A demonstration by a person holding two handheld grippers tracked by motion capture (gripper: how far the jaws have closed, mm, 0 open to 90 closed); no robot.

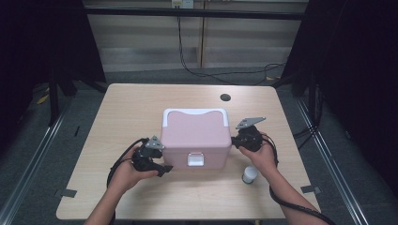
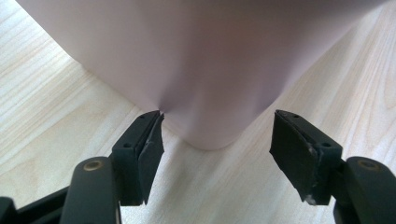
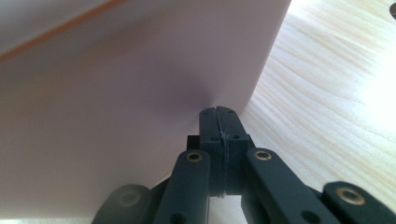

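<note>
The pink box [image 1: 196, 138] sits in the middle of the table [image 1: 136, 105] and blocks the way between the two hands. The left gripper [image 1: 162, 168] is at the box's near left corner, its jaws apart around that corner. The right gripper [image 1: 233, 140] presses against the box's right side, jaws together. A small white cup [image 1: 249, 175] stands near the right hand, toward the near right corner. The far edge has free room, with a dark hole [image 1: 225, 97] there.

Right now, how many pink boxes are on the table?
1. The pink box sits mid-table between both grippers, with a small white cup near its right front corner.
</note>
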